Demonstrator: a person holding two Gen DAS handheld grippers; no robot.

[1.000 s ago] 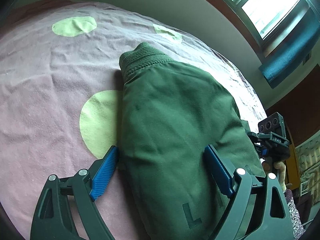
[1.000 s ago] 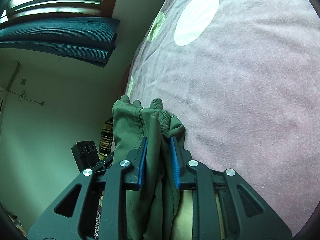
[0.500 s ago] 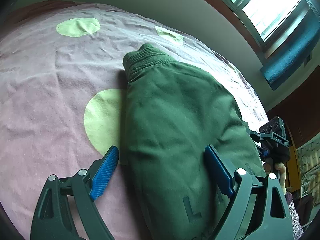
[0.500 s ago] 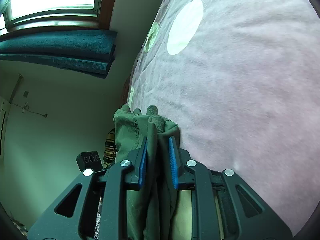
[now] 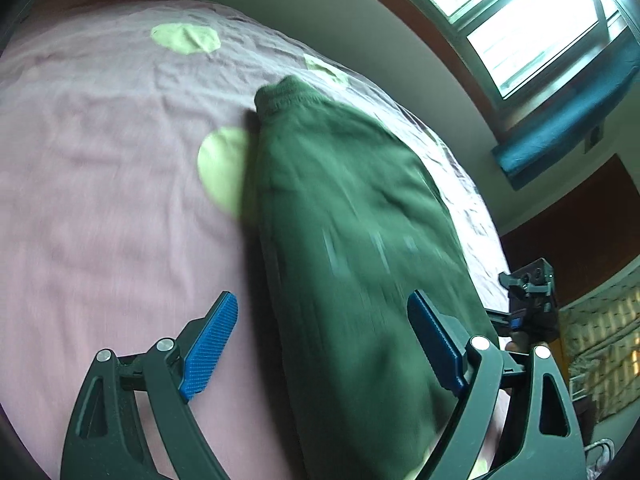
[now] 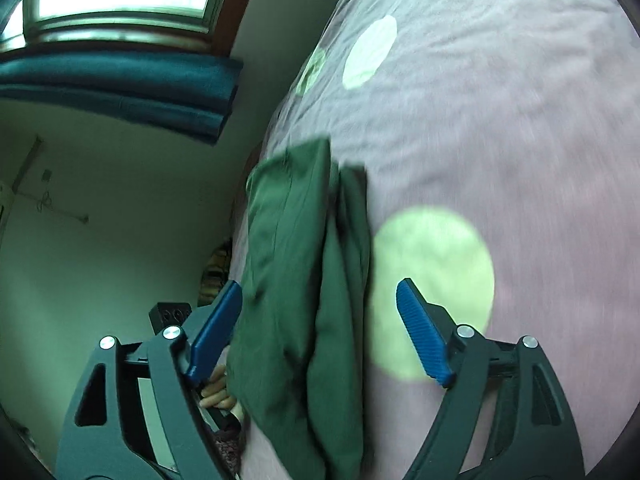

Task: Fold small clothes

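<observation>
A dark green garment [image 5: 352,248] lies folded lengthwise on the pink bedspread [image 5: 100,184], its ribbed cuff [image 5: 280,94] at the far end. My left gripper [image 5: 324,340] is open, its blue pads astride the garment's near part. In the right wrist view the same garment [image 6: 296,280] lies as a stacked fold between the pads of my right gripper [image 6: 320,328], which is open and holds nothing. The right gripper also shows in the left wrist view [image 5: 528,304] at the garment's far right edge.
The bedspread has pale green dots [image 6: 428,288]. A window [image 5: 520,20] with a teal blind [image 6: 112,88] is on the wall past the bed. A dark wooden door [image 5: 580,220] stands at the right.
My right gripper has opened and let go of the garment's fold, which now lies on the bed. My left gripper stayed open and drew back a little.
</observation>
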